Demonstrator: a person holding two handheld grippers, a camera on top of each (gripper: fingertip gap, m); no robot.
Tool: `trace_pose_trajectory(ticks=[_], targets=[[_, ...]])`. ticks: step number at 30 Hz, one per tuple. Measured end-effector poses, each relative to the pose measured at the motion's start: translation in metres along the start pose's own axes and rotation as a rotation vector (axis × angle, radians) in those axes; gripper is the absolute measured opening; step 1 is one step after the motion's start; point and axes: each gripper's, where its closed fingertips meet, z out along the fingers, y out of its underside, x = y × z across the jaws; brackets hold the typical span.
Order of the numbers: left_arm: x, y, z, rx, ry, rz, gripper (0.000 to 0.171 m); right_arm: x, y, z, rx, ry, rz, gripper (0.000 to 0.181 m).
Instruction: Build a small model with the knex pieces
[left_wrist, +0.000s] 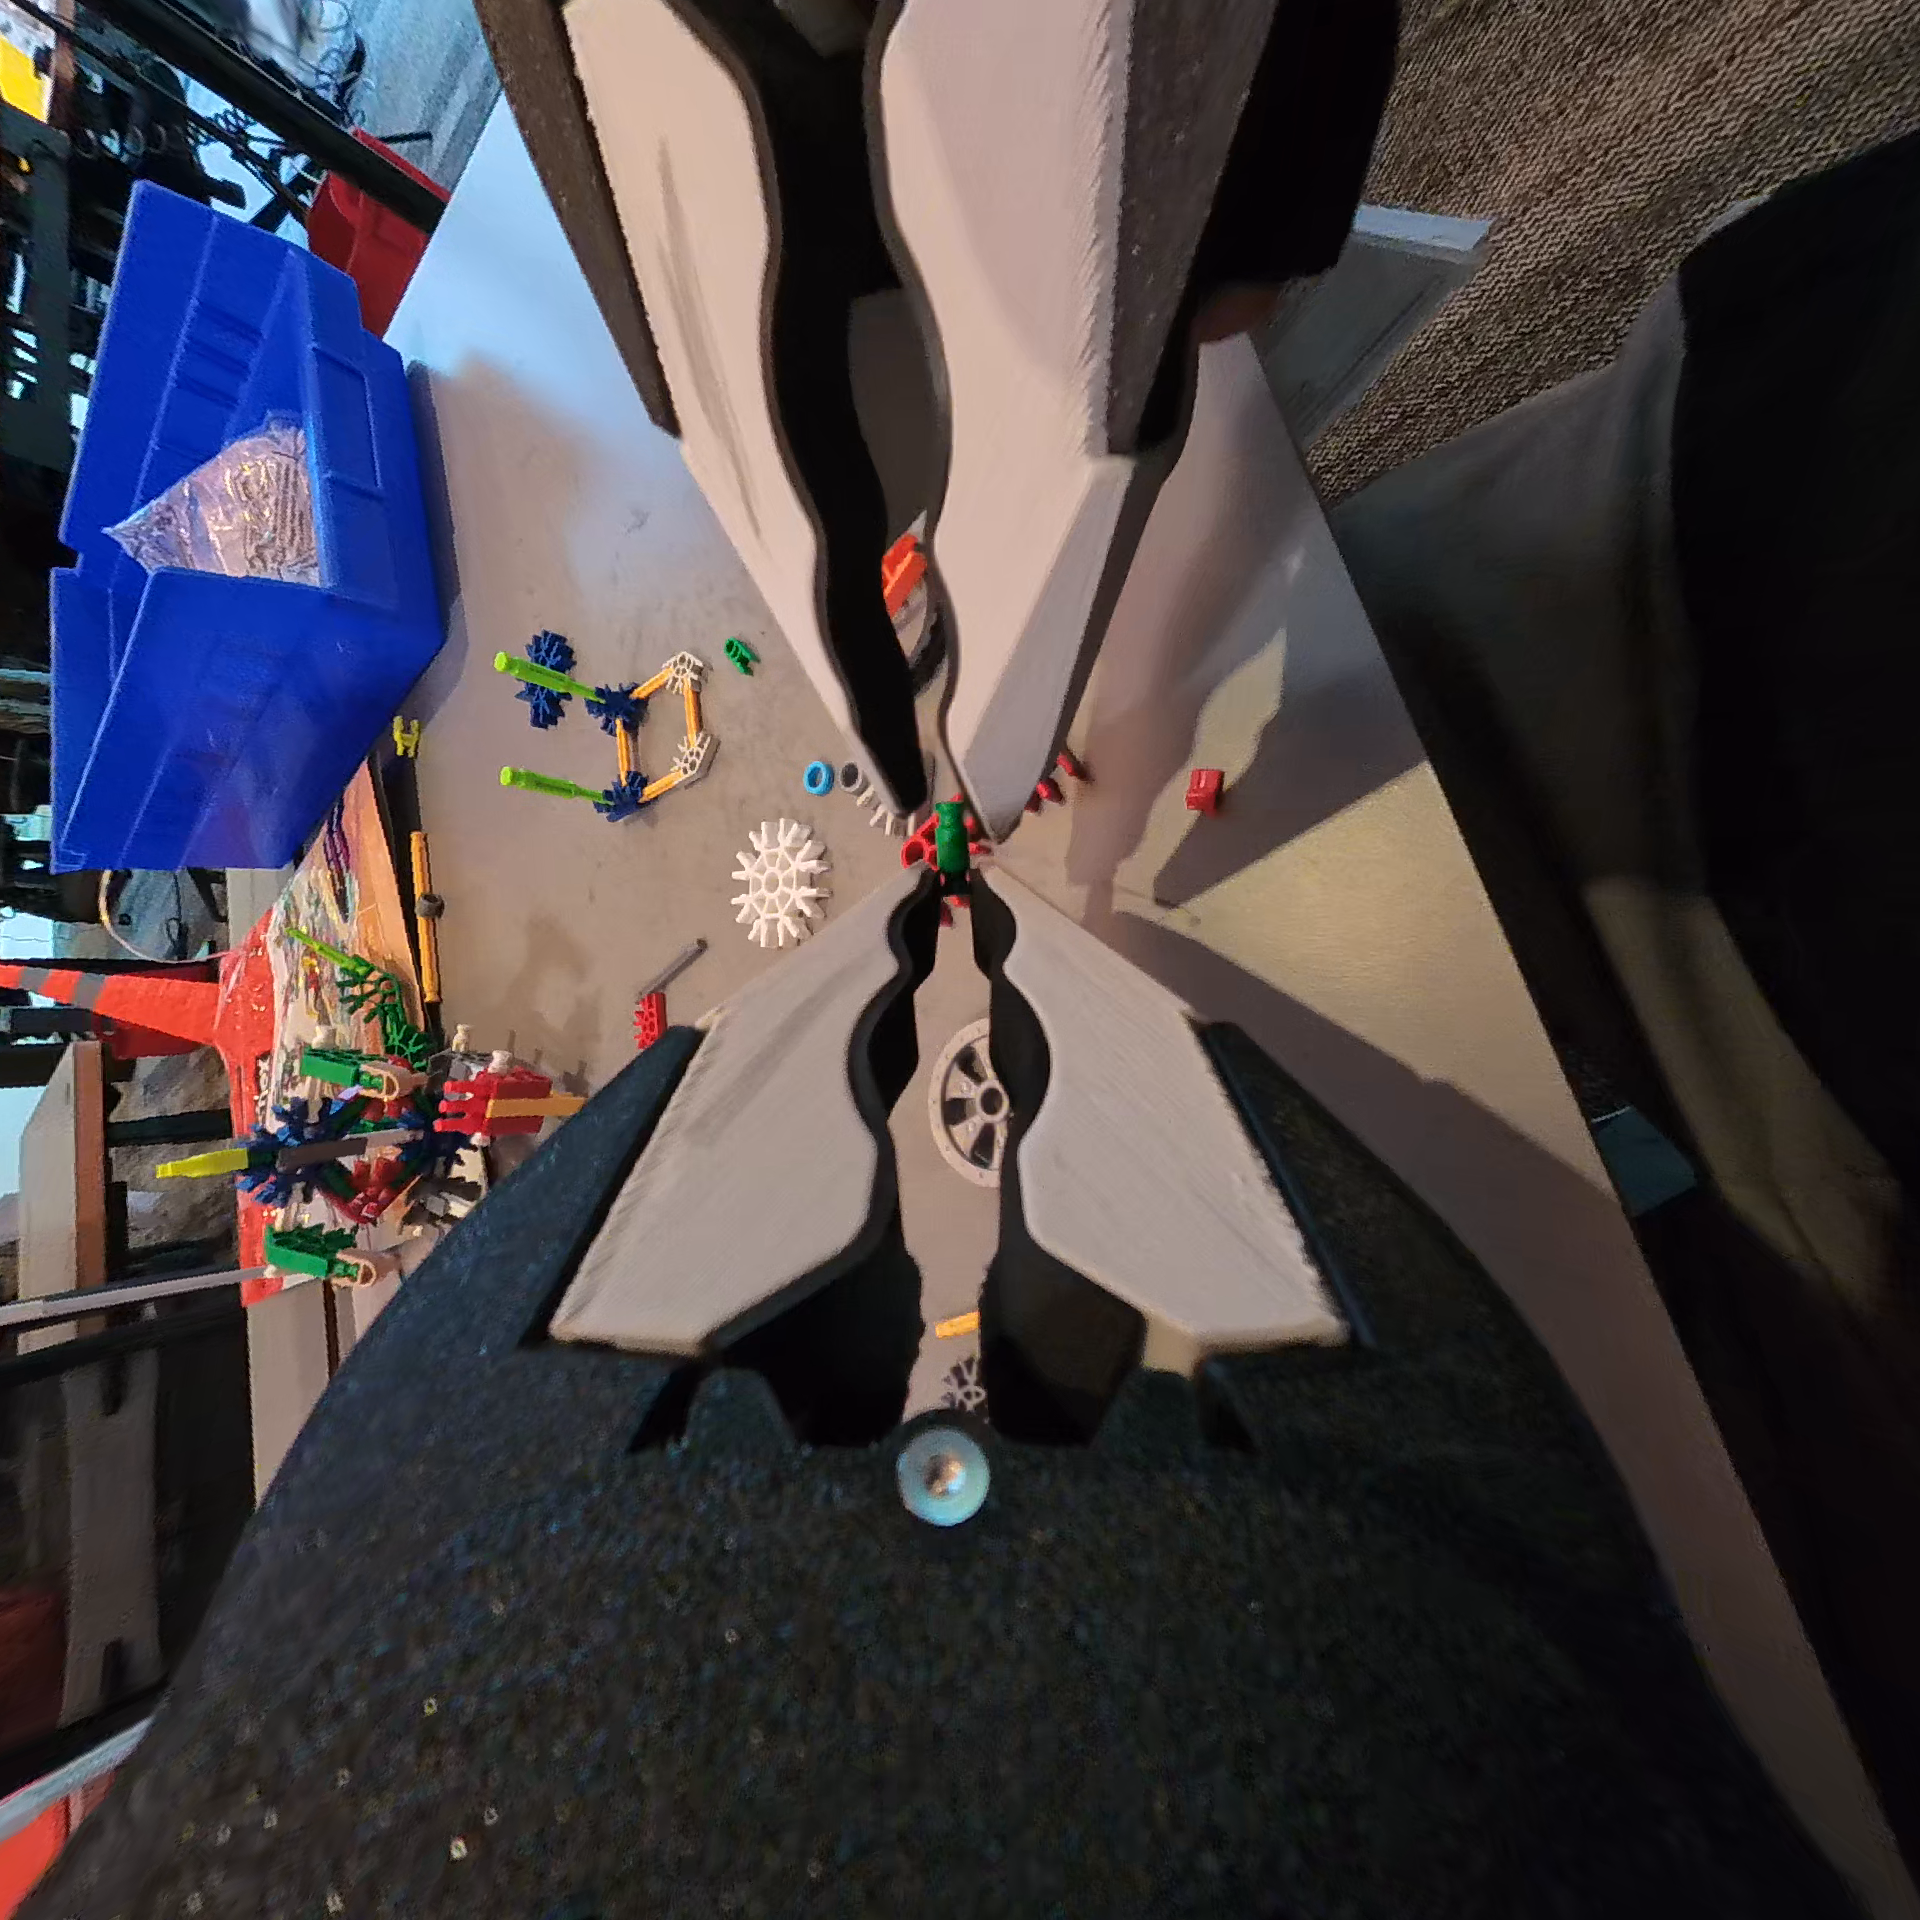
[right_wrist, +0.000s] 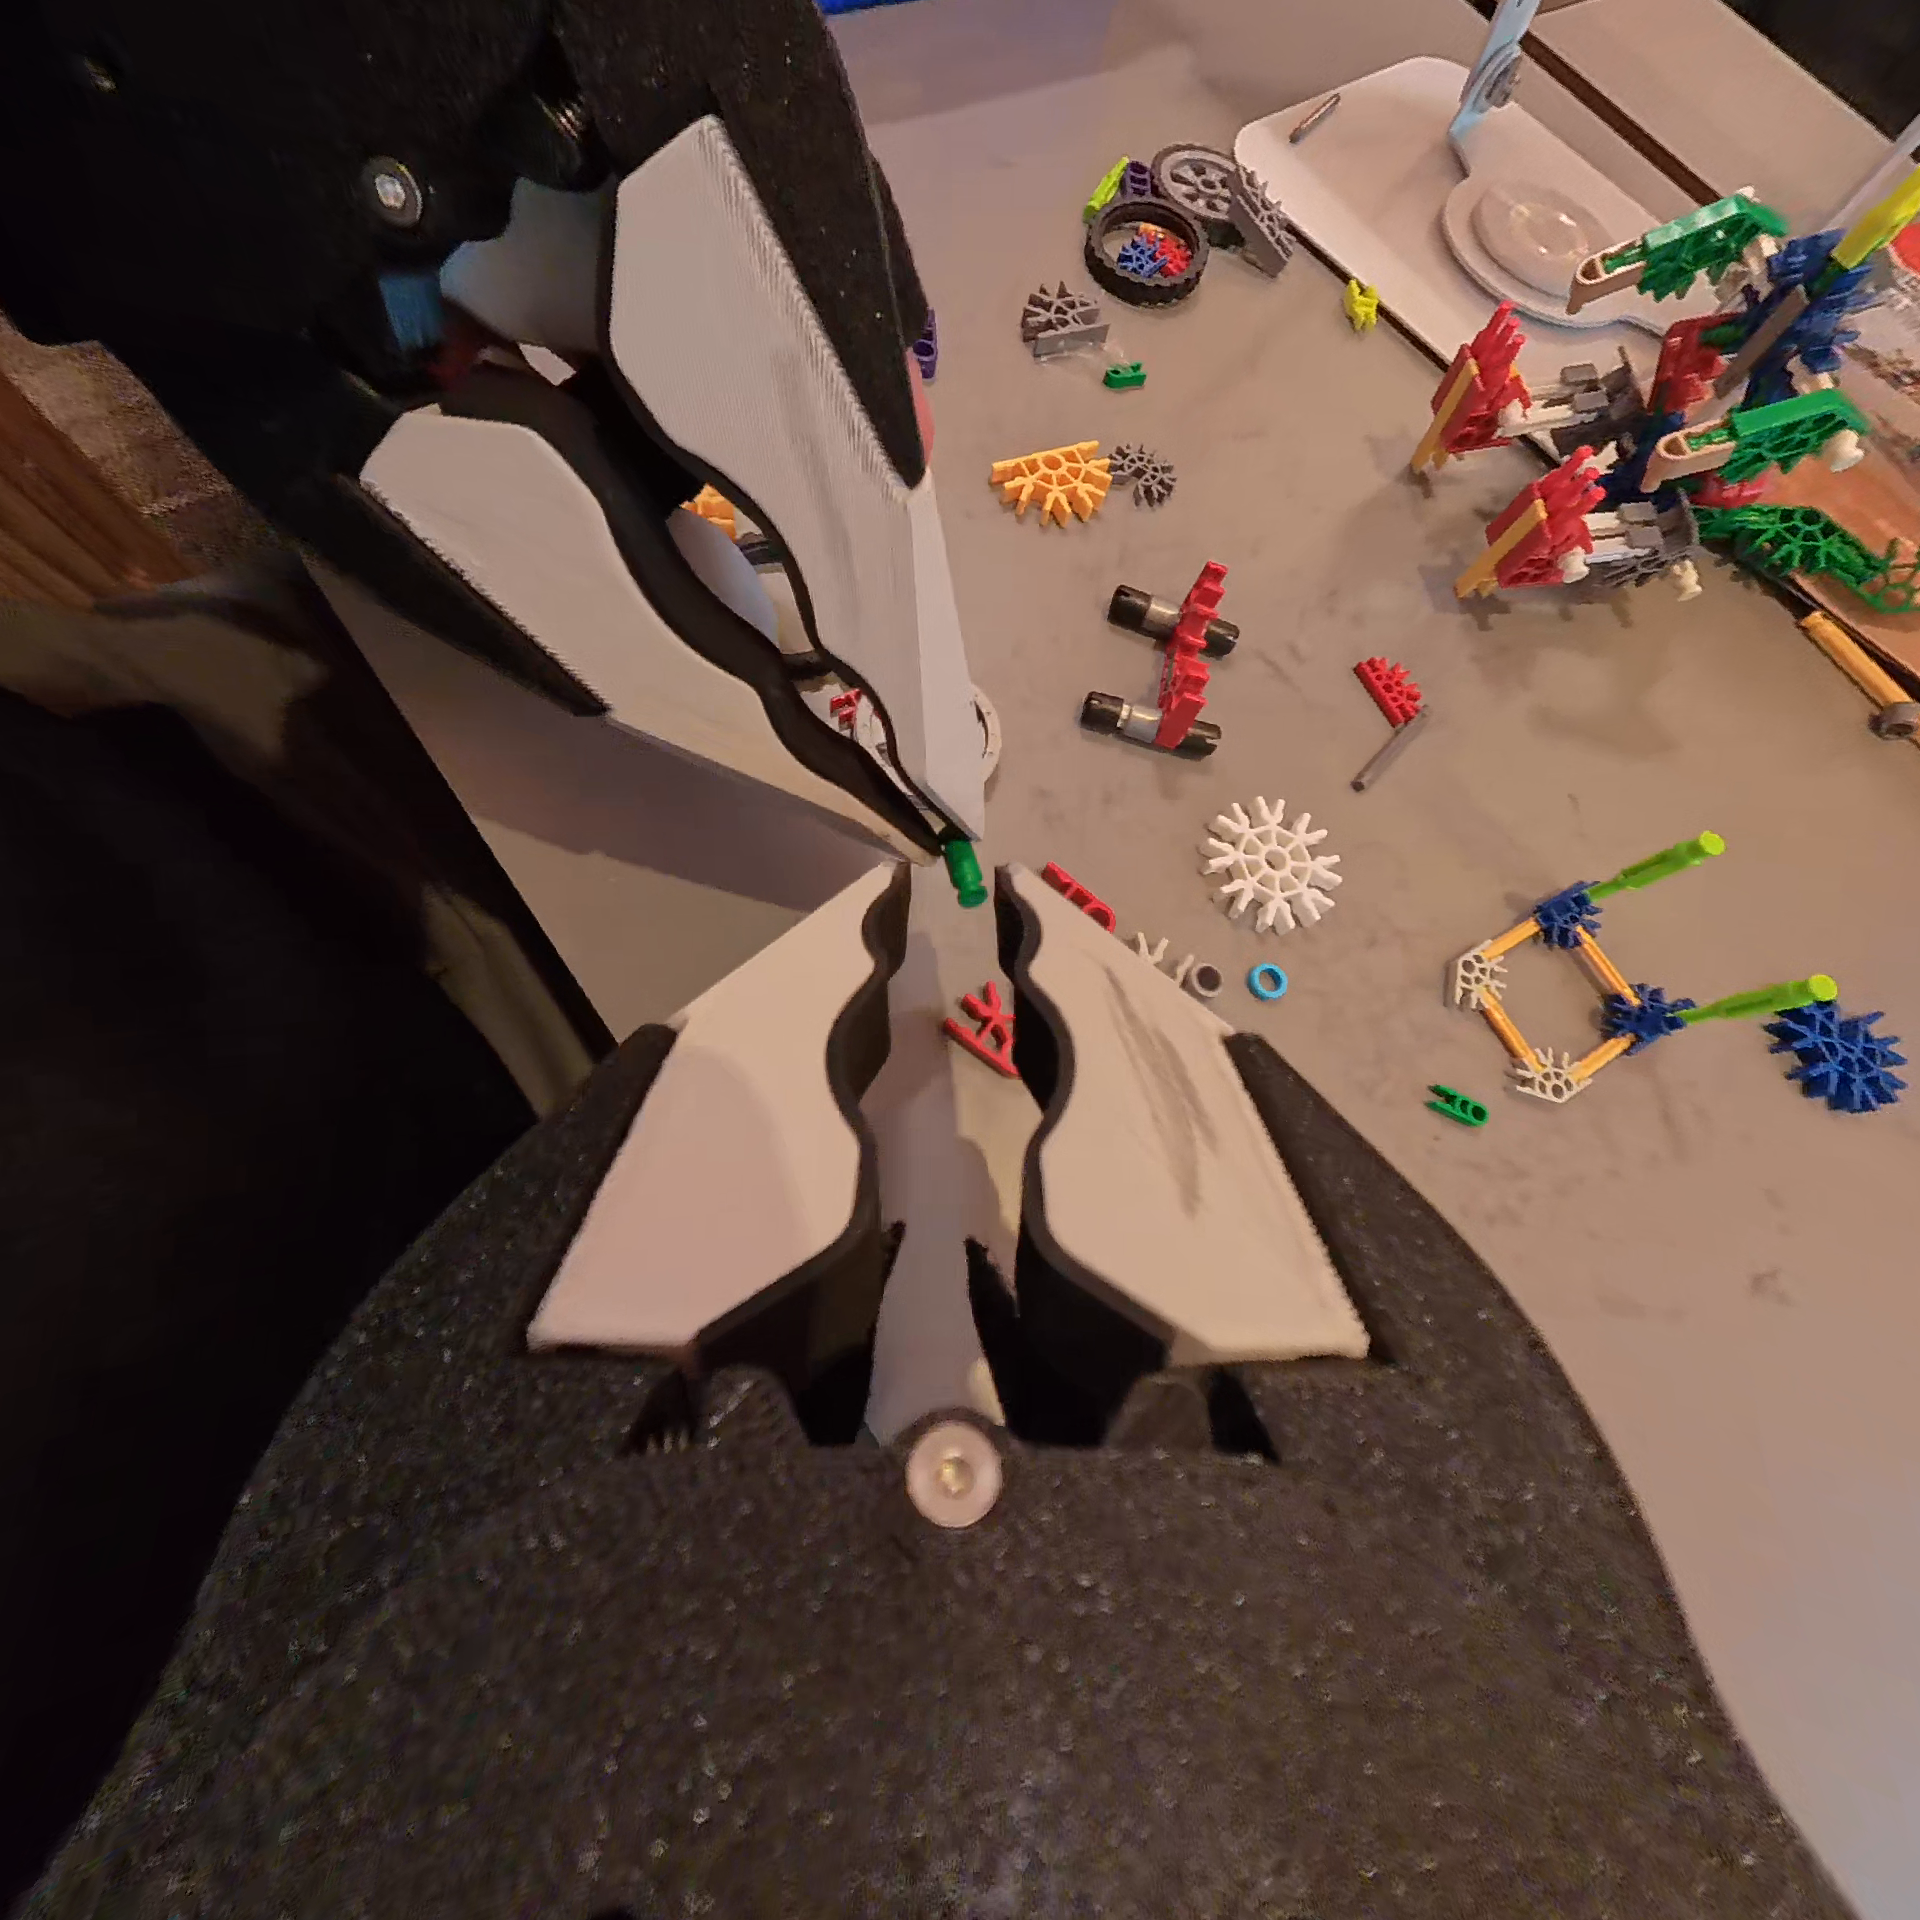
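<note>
The left gripper (right_wrist: 940, 831) comes in from the upper left of the right wrist view, its two fingers drawn together on one end of a short green rod (right_wrist: 963, 875). The pinch sits at the very fingertips, so most of the rod sticks out free beyond them. This probably leaves a bare end for the other tool to reach. The rod is clear of the grey table (right_wrist: 1455, 1351) and points down towards the right gripper (right_wrist: 951, 873).

The right gripper faces it tip to tip. Its fingers stand a little apart, with a gap wider than the rod. The rod's free end lies just inside that gap, and neither finger appears to press on it, though contact on the left finger cannot be ruled out. This gripper holds nothing.

Below the meeting point, seen through the gap between the right gripper's fingers, a red connector (right_wrist: 982, 1023) lies on the table. Just to the right of the right gripper's tips lies a white snowflake-shaped connector (right_wrist: 1270, 862). A small blue ring (right_wrist: 1268, 980) lies near it. Farther right is a four-sided frame of yellow rods (right_wrist: 1548, 997) with blue and white connectors. More loose building pieces are scattered well beyond both grippers.
</note>
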Motion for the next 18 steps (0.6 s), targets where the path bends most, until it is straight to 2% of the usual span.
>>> trace_pose_trajectory(ticks=[4,18], targets=[[-0.001,-0.006,0.0,0.014,0.002,0.023,0.003,0.003,0.002,0.002,-0.018,0.01,-0.021,0.008],[-0.016,-0.009,0.009,0.047,0.003,0.031,0.003,0.02,0.008,-0.005,0.002,0.044,0.046,0.005]])
